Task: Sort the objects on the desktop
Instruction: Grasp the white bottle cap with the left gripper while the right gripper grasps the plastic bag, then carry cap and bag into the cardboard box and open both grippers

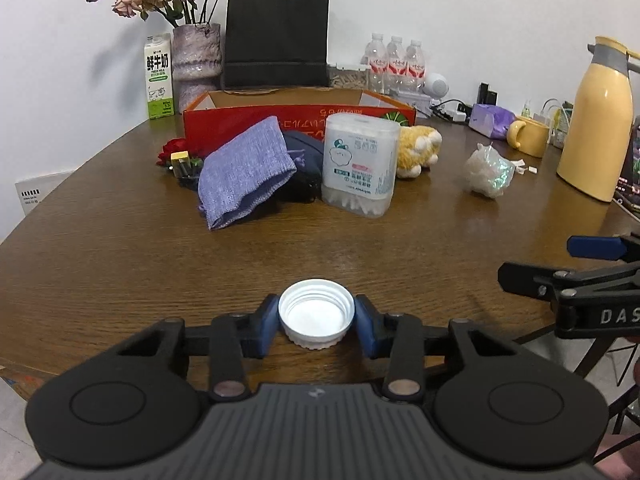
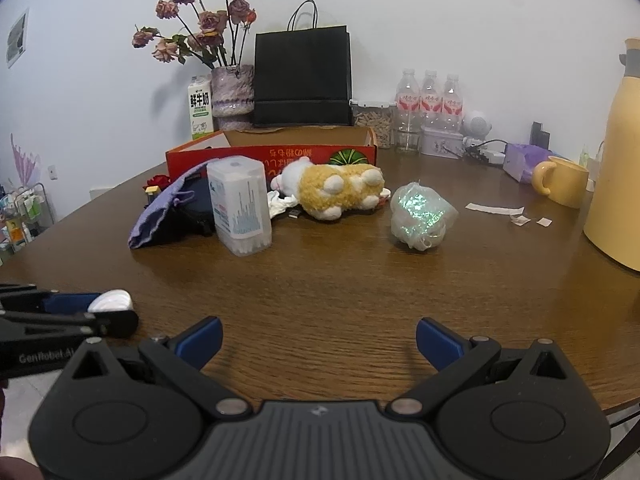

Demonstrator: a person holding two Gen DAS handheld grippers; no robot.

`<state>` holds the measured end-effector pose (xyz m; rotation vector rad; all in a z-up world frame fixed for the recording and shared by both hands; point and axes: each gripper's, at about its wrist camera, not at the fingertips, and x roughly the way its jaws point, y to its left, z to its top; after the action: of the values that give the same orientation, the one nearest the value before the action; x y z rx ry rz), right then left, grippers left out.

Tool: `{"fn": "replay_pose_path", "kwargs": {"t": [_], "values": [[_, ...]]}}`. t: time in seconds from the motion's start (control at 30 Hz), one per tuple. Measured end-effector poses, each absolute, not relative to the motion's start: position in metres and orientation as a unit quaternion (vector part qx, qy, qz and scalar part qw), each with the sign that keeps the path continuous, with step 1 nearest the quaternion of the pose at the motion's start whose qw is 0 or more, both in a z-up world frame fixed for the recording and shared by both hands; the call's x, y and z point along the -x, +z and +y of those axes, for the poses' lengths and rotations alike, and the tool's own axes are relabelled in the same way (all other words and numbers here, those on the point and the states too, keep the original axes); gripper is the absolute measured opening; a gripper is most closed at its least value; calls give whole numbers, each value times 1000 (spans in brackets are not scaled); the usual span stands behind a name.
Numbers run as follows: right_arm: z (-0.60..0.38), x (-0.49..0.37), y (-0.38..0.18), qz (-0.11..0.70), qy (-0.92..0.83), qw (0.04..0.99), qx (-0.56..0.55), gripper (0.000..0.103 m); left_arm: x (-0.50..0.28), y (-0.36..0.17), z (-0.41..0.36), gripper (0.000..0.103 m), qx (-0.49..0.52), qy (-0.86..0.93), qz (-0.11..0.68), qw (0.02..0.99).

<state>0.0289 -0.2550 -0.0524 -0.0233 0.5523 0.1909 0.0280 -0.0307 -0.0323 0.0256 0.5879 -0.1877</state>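
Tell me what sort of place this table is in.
Probably a home, or perhaps a small office break corner. A wooden table against a white wall holds a vase of dried roses, a milk carton, a yellow thermos jug and a mug.

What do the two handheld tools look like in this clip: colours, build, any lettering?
Both match: the left tool and right tool have matte black linkage arms, blue finger pads, silver pivot pins, round black discs either side of a ribbed grey body bearing a small logo. White side lettering reads "DAS" on the right, "Genrobot.AI" on the left. No cables or sleeves visible.
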Motion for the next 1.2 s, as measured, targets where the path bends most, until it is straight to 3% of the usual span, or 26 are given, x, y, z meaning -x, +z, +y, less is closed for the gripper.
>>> {"fn": "replay_pose_path", "kwargs": {"t": [0.33, 0.73, 0.83, 0.93, 1.07, 1.2], "values": [[-270, -61, -48, 256, 87, 963, 18, 103, -48, -18, -29, 40, -13, -71, 259, 963], [-311, -168, -35, 258, 40, 965, 34, 99, -93, 22, -16, 40, 1, -30, 208, 978], [-311, -192, -38, 281, 49, 958, 29, 83, -106, 28, -12, 40, 3, -26, 204, 979], [-310, -206, -43, 301, 66, 951, 18, 54, -117, 30, -9, 40, 7, -28, 205, 978], [-309, -206, -38, 288, 87, 953, 7, 43, -134, 34, -4, 40, 11, -30, 207, 978], [-307, -203, -16, 249, 94, 964, 4, 42, -150, 45, 1, 40, 10, -34, 195, 980]]}}
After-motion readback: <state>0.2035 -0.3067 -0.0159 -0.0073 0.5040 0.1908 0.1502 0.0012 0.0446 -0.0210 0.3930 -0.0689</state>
